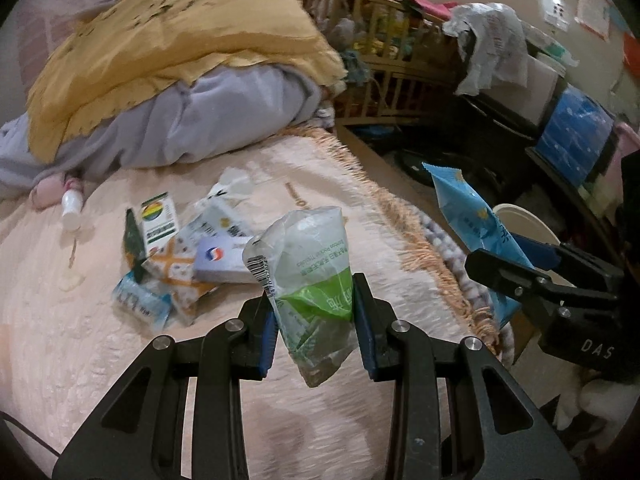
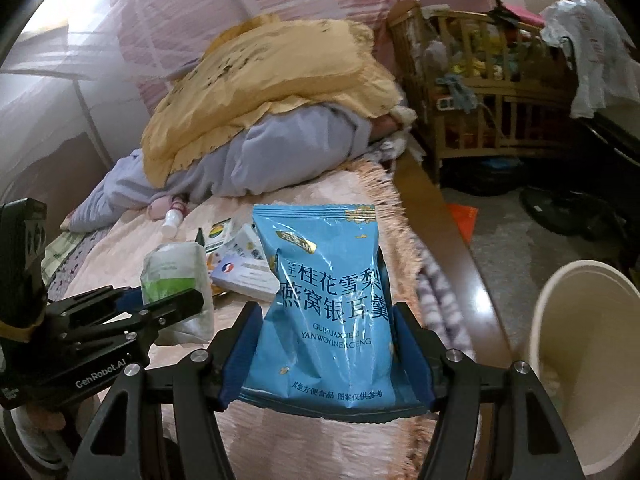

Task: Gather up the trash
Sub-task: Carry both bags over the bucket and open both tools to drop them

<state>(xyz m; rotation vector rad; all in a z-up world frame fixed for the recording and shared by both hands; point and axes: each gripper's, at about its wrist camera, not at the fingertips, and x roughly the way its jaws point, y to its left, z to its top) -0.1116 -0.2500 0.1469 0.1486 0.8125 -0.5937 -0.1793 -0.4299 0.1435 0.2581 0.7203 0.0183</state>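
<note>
While we are hovering over the bed [image 1: 100, 360], our right gripper [image 2: 326, 350] is pinching a blue snack pouch [image 2: 324, 312], light and slippery, by its sides; the cream bin [image 2: 584, 360] waits at three o'clock. Our left gripper [image 1: 316, 320] is squeezing a limp, crinkly tissue wrapper [image 1: 308, 280] at its middle.

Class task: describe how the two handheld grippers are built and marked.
Both the left gripper and the right gripper are black linkage frames with silver pivot pins and blue finger pads. White lettering marks the bodies: "GenRobot.AI" on the left, "DAS" on the right.
</note>
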